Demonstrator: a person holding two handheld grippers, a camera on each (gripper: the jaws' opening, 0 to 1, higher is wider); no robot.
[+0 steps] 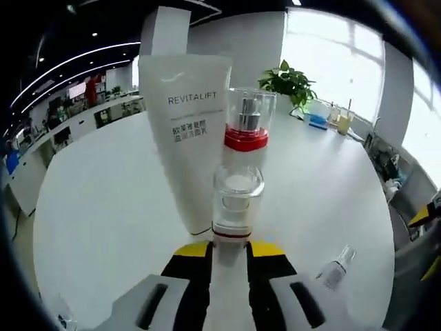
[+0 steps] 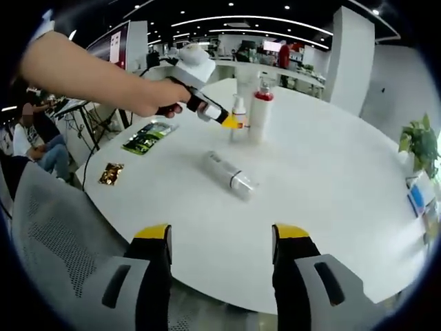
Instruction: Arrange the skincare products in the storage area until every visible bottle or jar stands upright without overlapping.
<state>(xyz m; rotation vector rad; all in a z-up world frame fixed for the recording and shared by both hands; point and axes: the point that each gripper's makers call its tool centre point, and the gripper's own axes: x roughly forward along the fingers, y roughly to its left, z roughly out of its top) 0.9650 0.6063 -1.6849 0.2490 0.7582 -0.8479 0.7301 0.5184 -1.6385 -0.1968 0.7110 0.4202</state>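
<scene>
The left gripper view sits low over the round white table (image 1: 103, 207), right up against a clear-capped bottle (image 1: 236, 207) between its jaws, and faces across the table toward the far edge, where a potted plant (image 1: 289, 81) stands before bright windows. A white tube (image 1: 186, 138) and a red-collared pump bottle (image 1: 247, 131) stand just beyond, looming large. The right gripper view hangs back beyond the table's near edge (image 2: 227, 276), above a grey mesh chair (image 2: 55, 234), and looks over the whole top from farther off. Both views share the cluster of standing bottles, seen small in the right gripper view (image 2: 251, 114), where the left gripper (image 2: 231, 122) reaches them.
</scene>
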